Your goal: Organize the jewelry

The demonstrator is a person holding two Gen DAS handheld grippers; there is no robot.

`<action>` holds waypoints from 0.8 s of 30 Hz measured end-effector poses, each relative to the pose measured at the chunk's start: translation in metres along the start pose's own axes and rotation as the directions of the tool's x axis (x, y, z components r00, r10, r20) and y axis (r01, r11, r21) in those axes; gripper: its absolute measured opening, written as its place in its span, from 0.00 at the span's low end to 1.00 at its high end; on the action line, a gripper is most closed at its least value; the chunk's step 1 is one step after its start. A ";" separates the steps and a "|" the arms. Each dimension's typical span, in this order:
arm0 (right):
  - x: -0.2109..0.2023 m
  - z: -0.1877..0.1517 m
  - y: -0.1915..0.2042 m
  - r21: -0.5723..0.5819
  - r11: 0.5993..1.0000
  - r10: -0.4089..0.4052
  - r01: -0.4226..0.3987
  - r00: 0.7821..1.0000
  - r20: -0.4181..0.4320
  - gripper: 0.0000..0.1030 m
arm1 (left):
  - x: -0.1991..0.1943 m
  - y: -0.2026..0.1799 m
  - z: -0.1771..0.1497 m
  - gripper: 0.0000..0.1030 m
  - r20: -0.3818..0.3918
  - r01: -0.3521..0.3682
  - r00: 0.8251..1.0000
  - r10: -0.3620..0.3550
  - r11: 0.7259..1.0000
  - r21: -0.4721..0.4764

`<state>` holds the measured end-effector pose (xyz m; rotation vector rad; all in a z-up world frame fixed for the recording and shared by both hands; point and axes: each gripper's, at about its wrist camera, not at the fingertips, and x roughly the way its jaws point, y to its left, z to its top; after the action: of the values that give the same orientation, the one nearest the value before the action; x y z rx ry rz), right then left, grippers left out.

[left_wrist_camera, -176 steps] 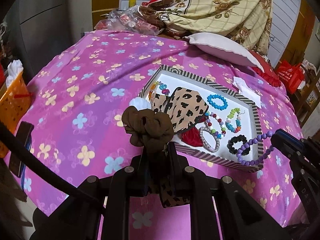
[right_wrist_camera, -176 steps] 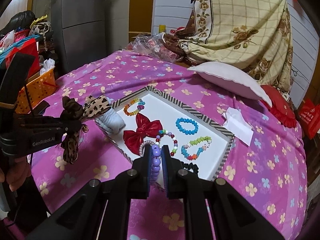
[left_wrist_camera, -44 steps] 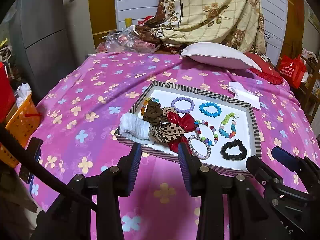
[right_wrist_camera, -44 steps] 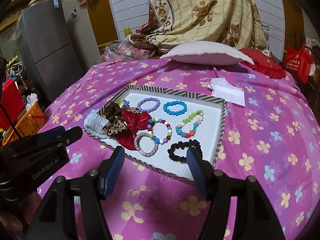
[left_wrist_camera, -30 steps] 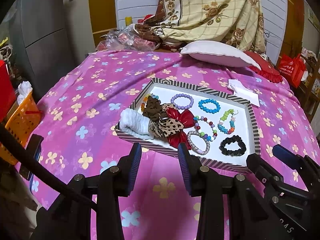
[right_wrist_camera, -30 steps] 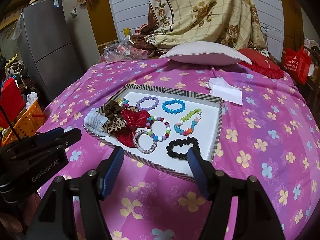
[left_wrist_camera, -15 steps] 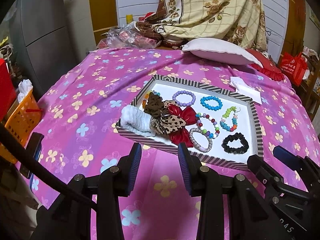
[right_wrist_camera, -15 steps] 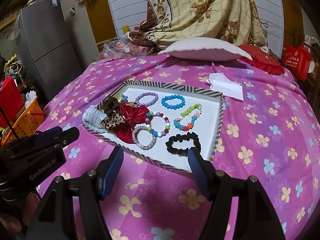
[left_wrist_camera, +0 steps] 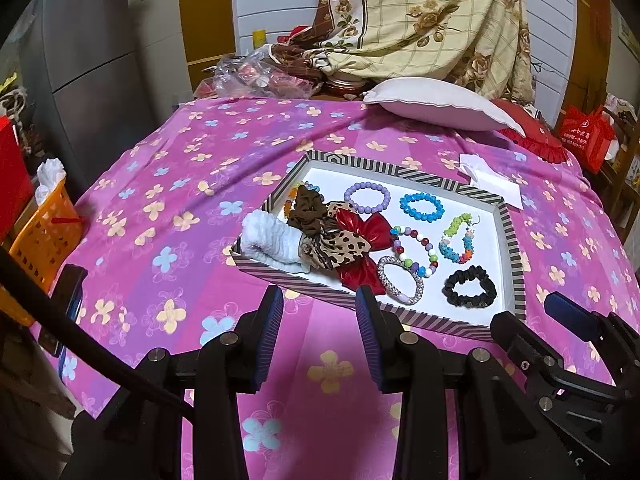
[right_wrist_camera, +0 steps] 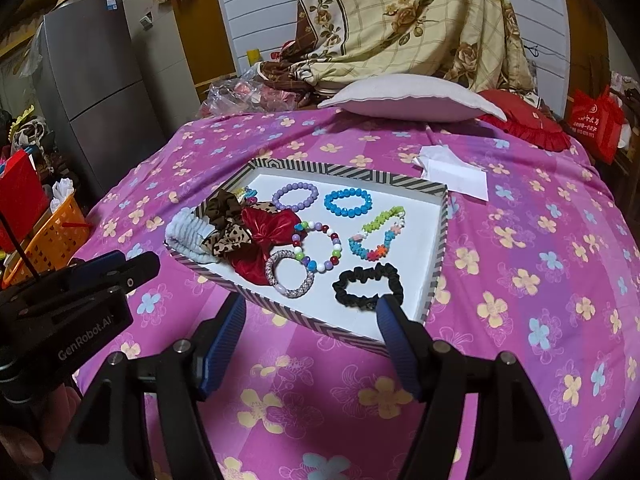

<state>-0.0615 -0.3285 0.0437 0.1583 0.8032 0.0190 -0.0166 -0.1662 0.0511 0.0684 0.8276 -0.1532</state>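
A striped-rim white tray (left_wrist_camera: 400,168) (right_wrist_camera: 436,248) lies on the pink flowered cloth. It holds a purple bead bracelet (left_wrist_camera: 367,198) (right_wrist_camera: 295,196), a blue bracelet (left_wrist_camera: 422,207), a multicolour bead bracelet (right_wrist_camera: 318,248), a black scrunchie (left_wrist_camera: 470,286) (right_wrist_camera: 368,280), a red bow (left_wrist_camera: 366,232), a leopard and brown scrunchie (left_wrist_camera: 320,226) and a white scrunchie (left_wrist_camera: 272,242). My left gripper (left_wrist_camera: 319,308) is open and empty, just in front of the tray. My right gripper (right_wrist_camera: 312,316) is open and empty at the tray's near edge.
A white pillow (left_wrist_camera: 436,104) and a red cushion (left_wrist_camera: 528,132) lie at the back. A folded white paper (left_wrist_camera: 492,184) lies right of the tray. An orange basket (left_wrist_camera: 44,232) stands off the left edge. A grey fridge (right_wrist_camera: 92,72) stands left.
Since 5.9 s ago both grippers let go: the brown scrunchie and the purple bracelet now lie in the tray. In the last second both grippers only drifted slightly, staying open.
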 end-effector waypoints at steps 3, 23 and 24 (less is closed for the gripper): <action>0.000 0.000 0.000 0.001 1.000 0.001 -0.001 1.000 -0.001 0.69 | 0.000 0.000 0.000 0.42 0.001 -0.003 1.000 0.002 1.000 0.001; 0.005 -0.004 0.002 -0.006 1.000 0.004 -0.004 1.000 -0.013 0.71 | 0.000 0.000 -0.002 0.42 -0.001 -0.002 1.000 0.002 1.000 0.004; 0.005 -0.003 0.002 -0.007 1.000 0.004 -0.004 1.000 -0.012 0.71 | 0.000 0.000 -0.002 0.42 -0.001 -0.002 1.000 0.002 1.000 0.004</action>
<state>-0.0603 -0.3254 0.0385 0.1534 0.8148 0.0262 -0.0179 -0.1664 0.0500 0.0731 0.8281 -0.1528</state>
